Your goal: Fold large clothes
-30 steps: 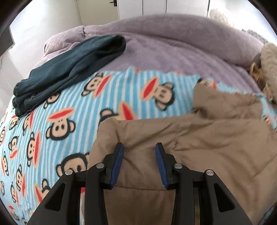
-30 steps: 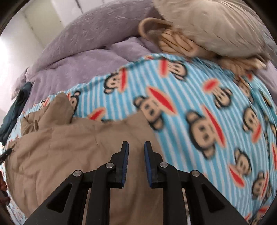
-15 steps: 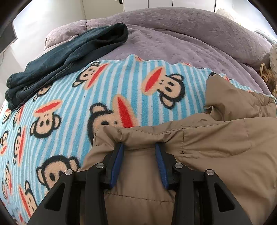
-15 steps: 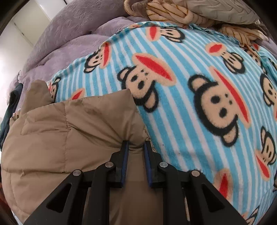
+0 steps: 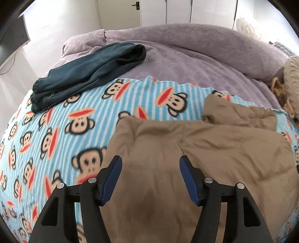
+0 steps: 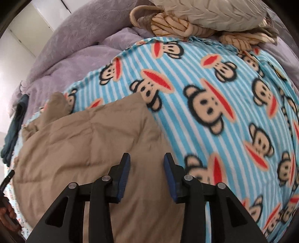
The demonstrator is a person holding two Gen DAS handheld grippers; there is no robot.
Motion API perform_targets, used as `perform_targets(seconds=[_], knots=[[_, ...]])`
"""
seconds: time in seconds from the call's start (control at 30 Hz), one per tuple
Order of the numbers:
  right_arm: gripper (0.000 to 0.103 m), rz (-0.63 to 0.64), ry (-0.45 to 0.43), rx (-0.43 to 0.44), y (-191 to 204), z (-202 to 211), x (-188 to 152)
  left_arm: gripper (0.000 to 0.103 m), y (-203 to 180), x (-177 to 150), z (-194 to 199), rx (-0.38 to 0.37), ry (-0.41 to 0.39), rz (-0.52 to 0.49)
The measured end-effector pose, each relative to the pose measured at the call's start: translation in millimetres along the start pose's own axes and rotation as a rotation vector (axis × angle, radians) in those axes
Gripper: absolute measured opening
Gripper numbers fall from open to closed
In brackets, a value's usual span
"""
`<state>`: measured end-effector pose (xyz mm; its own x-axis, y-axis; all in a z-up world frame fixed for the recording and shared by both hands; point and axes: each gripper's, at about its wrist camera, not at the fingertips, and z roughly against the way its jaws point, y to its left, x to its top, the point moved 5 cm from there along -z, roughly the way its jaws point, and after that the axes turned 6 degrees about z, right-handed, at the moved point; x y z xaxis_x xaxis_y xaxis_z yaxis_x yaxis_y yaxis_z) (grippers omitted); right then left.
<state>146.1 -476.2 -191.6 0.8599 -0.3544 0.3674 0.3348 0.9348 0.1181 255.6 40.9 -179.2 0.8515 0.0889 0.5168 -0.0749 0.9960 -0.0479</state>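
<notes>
Jacket: tan padded jacket (image 5: 186,149) lies folded on the bed, on the monkey-print blanket (image 5: 61,130); fold edge faces away from both cameras; one loose flap (image 5: 220,110) sticks out past that edge.
Jacket, right view: the same jacket (image 6: 84,142) fills the lower left; its far right corner sits on the blanket (image 6: 214,93).
Left tool: left tool (image 5: 151,169) hovers over the jacket, jaws opening, blue pads well apart, no cloth pinched between them.
Right tool: right tool (image 6: 147,164) is over the jacket's right edge, jaws opening, pads clear of the fabric; only the jacket surface shows through the gap.
Blanket: blue-and-white stripes with cartoon monkey faces, spread over a lilac bedspread (image 5: 186,56).
Jeans: dark folded denim (image 5: 89,69) at the blanket's far left corner, partly on the bedspread.
Pillow: cream cushion (image 6: 205,13) with a knotted rope-like item (image 6: 172,24) below it, at the blanket's far edge.
Lower left, right view: possibly a person's hand (image 6: 7,215) holding a dark object; too cropped to confirm.
</notes>
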Motion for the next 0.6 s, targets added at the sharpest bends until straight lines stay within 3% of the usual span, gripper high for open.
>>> perform_targets(seconds=[0.17, 0.4, 0.43, 0.47, 0.5, 0.6], knots=[[0.045, -0.060, 0.018, 0.056, 1, 20, -33, 0.065, 2, -34, 18, -0.013, 0.059, 0.043], [0.063, -0.095, 0.030, 0.148, 9, 45, -74, 0.065, -2, -78, 36, -0.064, 0.118, 0.104], [0.065, -0.102, 0.034, 0.161, 9, 47, -81, 0.068, -1, -84, 37, -0.072, 0.125, 0.118], [0.068, -0.113, 0.040, 0.179, 9, 50, -89, 0.092, 1, -88, 39, -0.069, 0.129, 0.130], [0.069, -0.125, 0.046, 0.195, 10, 50, -94, 0.103, 3, -93, 41, -0.056, 0.125, 0.141], [0.076, -0.151, 0.074, 0.233, 12, 48, -108, 0.103, 7, -103, 46, -0.064, 0.129, 0.161]])
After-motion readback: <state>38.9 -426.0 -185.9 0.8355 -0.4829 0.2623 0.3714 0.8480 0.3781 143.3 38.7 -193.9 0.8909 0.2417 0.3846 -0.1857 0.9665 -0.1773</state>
